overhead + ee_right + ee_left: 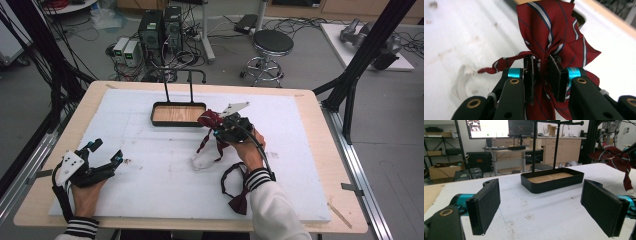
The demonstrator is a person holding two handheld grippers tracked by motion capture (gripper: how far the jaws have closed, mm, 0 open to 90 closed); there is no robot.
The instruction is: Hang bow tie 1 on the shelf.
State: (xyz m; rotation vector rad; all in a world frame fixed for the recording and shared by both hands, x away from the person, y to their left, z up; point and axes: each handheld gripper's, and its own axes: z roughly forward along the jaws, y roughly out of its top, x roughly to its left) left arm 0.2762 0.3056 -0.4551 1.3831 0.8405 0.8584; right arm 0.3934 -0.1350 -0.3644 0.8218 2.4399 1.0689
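My right gripper (541,75) pinches the bow tie (554,37) at its knot, lifted beside the tray (178,121); my left gripper (102,157) rests spread (idle). Trailing strap (206,142) could snag.

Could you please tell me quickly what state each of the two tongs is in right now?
Left tongs: open, holding nothing, resting on the white board.
Right tongs: shut on the knot of the red striped bow tie.
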